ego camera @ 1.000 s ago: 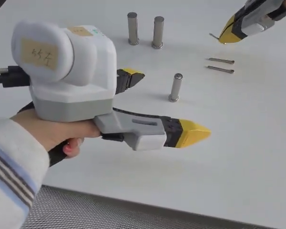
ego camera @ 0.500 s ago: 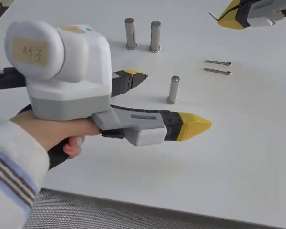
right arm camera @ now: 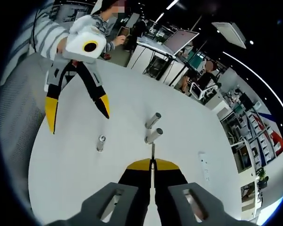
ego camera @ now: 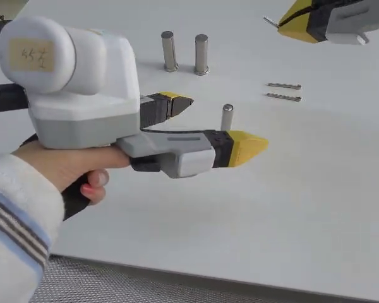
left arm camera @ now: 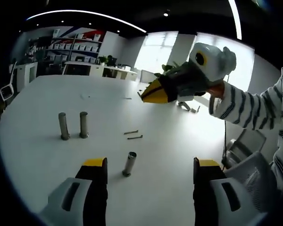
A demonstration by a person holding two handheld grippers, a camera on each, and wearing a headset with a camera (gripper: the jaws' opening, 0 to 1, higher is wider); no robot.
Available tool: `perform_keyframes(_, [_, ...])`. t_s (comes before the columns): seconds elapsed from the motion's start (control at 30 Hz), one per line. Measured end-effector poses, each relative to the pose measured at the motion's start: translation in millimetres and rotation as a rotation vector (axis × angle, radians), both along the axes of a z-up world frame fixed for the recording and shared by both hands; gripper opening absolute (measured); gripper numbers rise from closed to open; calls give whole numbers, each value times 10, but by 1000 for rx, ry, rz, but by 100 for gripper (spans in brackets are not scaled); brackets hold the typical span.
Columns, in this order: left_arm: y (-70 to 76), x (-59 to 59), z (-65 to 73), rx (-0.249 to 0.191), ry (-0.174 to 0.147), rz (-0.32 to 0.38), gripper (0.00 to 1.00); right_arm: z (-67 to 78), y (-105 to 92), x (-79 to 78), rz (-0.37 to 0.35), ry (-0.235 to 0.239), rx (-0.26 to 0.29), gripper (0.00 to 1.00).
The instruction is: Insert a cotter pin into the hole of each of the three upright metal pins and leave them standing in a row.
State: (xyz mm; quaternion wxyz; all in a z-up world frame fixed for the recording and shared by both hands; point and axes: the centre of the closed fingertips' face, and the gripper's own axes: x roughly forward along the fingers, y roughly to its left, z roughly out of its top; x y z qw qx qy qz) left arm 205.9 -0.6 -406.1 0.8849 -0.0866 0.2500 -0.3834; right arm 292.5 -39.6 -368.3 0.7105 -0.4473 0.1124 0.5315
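Three upright metal pins stand on the white table [ego camera: 316, 189]: two side by side at the back [ego camera: 169, 50] [ego camera: 201, 53] and a lone one [ego camera: 227, 115] nearer. My left gripper [ego camera: 215, 123] is open, its yellow tips either side of the lone pin [left arm camera: 129, 164], and the near jaw hides that pin's base in the head view. My right gripper [ego camera: 290, 22] hovers high at the back right, shut on a cotter pin [right arm camera: 153, 151] that pokes out of its tips. Two more cotter pins [ego camera: 284, 86] [ego camera: 284, 96] lie flat to the right.
The table's front edge [ego camera: 208, 278] runs close to me, with a grey mesh surface below it. A person's hand and striped sleeve [ego camera: 12, 214] hold the left gripper. Office desks and chairs show in the background of the gripper views.
My left gripper has moved forward, so its near jaw now covers the lone pin's base. My right gripper has risen away from the loose cotter pins, still holding its pin.
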Motion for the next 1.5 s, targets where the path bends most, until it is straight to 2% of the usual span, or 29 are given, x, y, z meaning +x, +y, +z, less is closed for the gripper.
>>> perform_keyframes(0.1, [11, 47, 44, -22, 2, 17, 69, -37, -7, -99, 10, -16, -10, 0])
perform_keyframes(0.13, [9, 56, 57, -26, 2, 17, 68, -42, -16, -122, 16, -43, -15, 0])
perform_keyframes(0.23, [-22, 82, 136, -44, -5, 16, 68, -71, -66, -179, 10, -69, -22, 0])
perform_keyframes(0.33, [-46, 106, 185, -52, -14, 13, 65, -95, -87, -260, 7, -57, -15, 0])
perform_keyframes(0.47, [-105, 137, 210, -53, -16, 3, 62, -98, -111, -311, 8, -69, -16, 0])
perform_keyframes(0.53, [-135, 143, 222, -55, -16, -4, 59, -62, -93, -318, 2, -72, 2, 0])
perform_keyframes(0.7, [-205, 142, 257, -74, -13, -11, 51, -74, -115, -426, 0, -81, 6, 0])
perform_keyframes(0.77, [-230, 143, 273, -82, -13, -13, 49, -66, -106, -412, -2, -79, 11, 0])
perform_keyframes(0.97, [-271, 150, 288, -99, 3, -15, 42, -83, -74, -422, 4, -68, 19, 0])
perform_keyframes(1.07, [-280, 148, 296, -106, 5, -18, 37, -136, -70, -582, 10, -60, 24, 0])
perform_keyframes(1.23, [-300, 133, 316, -114, 9, -30, 26, -135, -46, -569, 34, -64, 13, 0])
perform_keyframes(1.3, [-306, 130, 320, -120, 12, -31, 23, -165, -40, -648, 39, -62, 12, 0])
perform_keyframes(1.5, [-322, 125, 300, -126, 27, -34, 16, -189, -8, -708, 53, -64, 10, 0])
